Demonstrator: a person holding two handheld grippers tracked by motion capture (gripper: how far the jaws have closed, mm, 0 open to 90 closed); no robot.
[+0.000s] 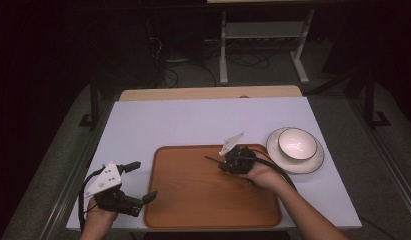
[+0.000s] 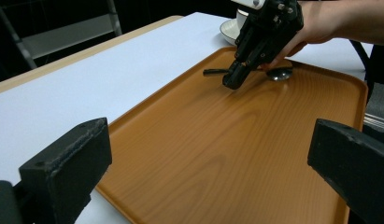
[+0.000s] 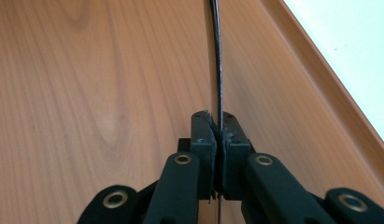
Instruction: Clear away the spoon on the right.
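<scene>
A spoon with a thin black handle point(image 3: 217, 56) and a metal bowl end point(image 2: 279, 74) lies low over the far right part of a wooden tray point(image 1: 193, 200). My right gripper point(image 3: 218, 122) is shut on the handle, tilted down toward the tray point(image 3: 87, 93). In the high view the right gripper point(image 1: 222, 163) sits near the tray's far edge, with the handle tip point(image 1: 210, 160) poking out to the left. My left gripper point(image 1: 144, 180) is held beside the tray's left front corner. Its jaws stand wide open with nothing between them point(image 2: 208, 140).
A white bowl point(image 1: 296, 142) stands on a white plate point(image 1: 315, 161) right of the tray, on the pale table point(image 1: 193, 120). The plate's rim point(image 2: 226, 30) shows behind the right gripper point(image 2: 232, 80). A metal frame stands on the floor beyond the table.
</scene>
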